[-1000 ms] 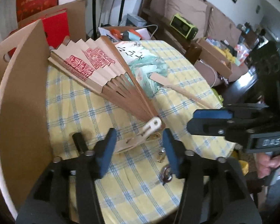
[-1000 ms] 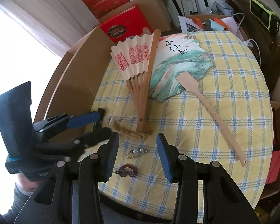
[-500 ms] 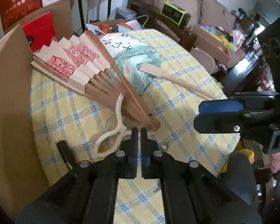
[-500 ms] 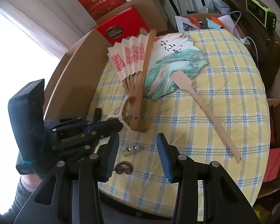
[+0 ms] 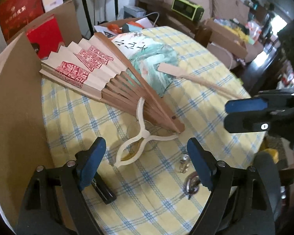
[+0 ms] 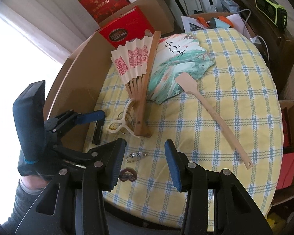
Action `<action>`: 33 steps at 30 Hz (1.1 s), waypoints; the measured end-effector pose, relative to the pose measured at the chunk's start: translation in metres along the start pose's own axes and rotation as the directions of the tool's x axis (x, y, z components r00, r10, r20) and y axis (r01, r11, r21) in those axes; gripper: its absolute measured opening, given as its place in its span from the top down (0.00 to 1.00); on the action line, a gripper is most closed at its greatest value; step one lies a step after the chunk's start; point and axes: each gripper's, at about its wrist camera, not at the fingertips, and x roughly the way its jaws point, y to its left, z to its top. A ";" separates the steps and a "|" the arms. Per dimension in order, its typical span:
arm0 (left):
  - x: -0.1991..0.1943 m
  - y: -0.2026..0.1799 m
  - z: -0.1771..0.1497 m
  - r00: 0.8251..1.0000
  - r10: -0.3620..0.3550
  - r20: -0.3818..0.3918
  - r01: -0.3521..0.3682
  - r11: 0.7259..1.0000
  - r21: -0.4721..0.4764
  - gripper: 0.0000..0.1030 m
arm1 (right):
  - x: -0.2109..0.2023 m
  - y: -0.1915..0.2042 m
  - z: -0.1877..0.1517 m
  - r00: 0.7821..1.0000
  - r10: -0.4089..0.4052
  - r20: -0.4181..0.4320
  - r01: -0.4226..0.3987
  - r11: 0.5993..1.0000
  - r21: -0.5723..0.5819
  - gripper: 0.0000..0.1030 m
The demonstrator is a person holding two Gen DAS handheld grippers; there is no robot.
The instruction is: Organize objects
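Folding fan (image 5: 100, 74) on checked tablecloth (image 5: 166, 205), cluttered room, both hand-held grippers released.

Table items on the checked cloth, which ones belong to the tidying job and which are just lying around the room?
Job:
- white-framed glasses, unfolded, beside the left gripper, which is open
- red-stamped folding fan
- painted fan
- wooden spatula
- metal clasp
- right gripper, open

Lying about:
- red Ferrero box
- green radio
- cardboard box
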 end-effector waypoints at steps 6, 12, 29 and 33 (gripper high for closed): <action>0.010 0.002 0.000 1.000 0.020 -0.015 -0.021 1.000 -0.015 0.19 | 0.001 -0.001 -0.001 1.000 0.000 -0.002 0.000 1.000 0.002 0.57; 0.015 0.001 -0.001 1.000 0.018 -0.012 -0.018 1.000 -0.003 0.34 | 0.001 -0.001 -0.001 1.000 -0.002 -0.002 0.002 1.000 0.001 0.56; -0.028 -0.013 -0.023 0.996 -0.083 0.027 0.083 0.996 0.008 0.74 | 0.000 0.008 0.001 1.000 -0.014 -0.002 0.013 0.999 -0.033 0.54; -0.052 -0.001 -0.024 0.994 -0.084 0.069 0.088 0.995 -0.051 0.74 | -0.006 0.012 0.002 1.000 -0.010 0.012 0.010 0.999 -0.040 0.54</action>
